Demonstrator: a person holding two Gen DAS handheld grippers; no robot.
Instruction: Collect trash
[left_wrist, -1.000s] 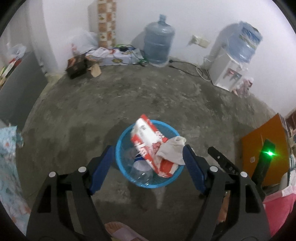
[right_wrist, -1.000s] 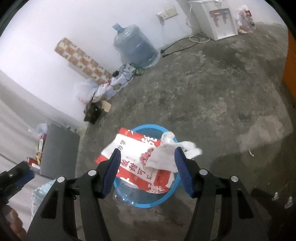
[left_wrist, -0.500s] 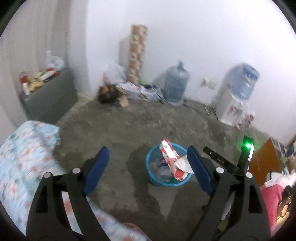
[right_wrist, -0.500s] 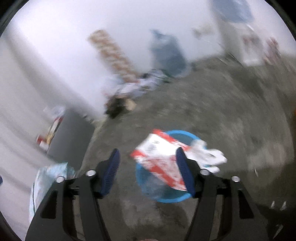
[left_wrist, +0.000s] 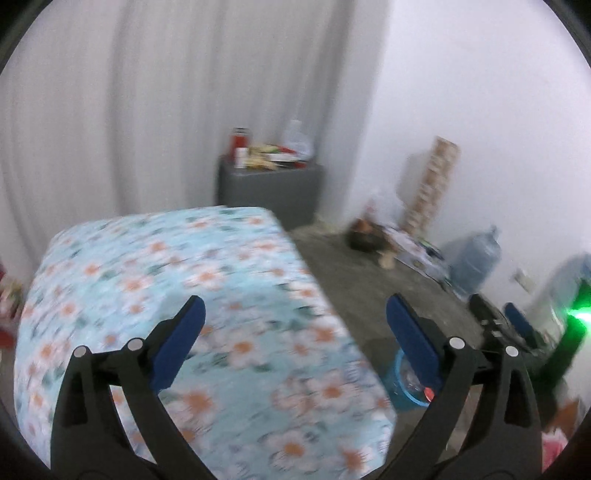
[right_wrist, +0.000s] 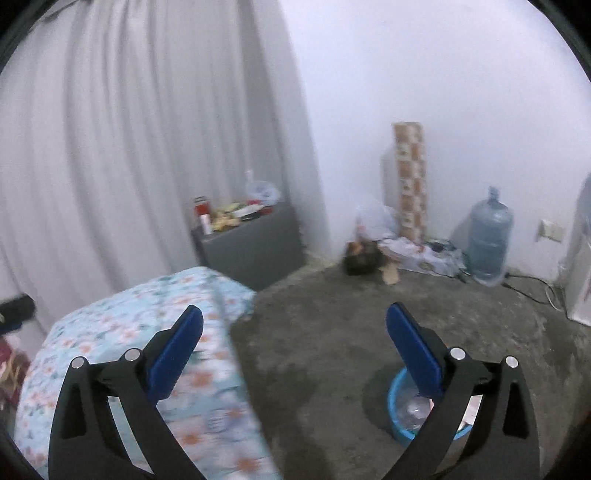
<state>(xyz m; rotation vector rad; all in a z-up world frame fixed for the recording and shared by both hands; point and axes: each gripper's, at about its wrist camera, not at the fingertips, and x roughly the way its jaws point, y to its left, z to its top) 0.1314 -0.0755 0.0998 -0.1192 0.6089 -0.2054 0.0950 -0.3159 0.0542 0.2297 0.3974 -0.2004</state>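
Note:
The blue trash basket (right_wrist: 400, 428) sits on the concrete floor, low in both views and partly hidden behind the right-hand finger of each gripper; it shows in the left wrist view as a blue rim (left_wrist: 397, 387). My left gripper (left_wrist: 295, 321) hangs over the flowered bed, its jaws opening wide with nothing between them. My right gripper (right_wrist: 295, 325) is raised above the floor beside the bed, jaws also opening wide and holding nothing. Its blue tip (left_wrist: 517, 323) peeks in at the right of the left wrist view.
A bed with a light blue flowered cover (left_wrist: 177, 317) fills the lower left. A grey cabinet (right_wrist: 255, 247) topped with clutter stands by the curtain. A patterned roll (right_wrist: 410, 184), a pile of bags and a water jug (right_wrist: 489, 236) line the far wall.
Both grippers rose and swung left, away from the blue basket, and opened wider. The basket with the red and white bag slid from centre to the lower right edge; the bed came into view.

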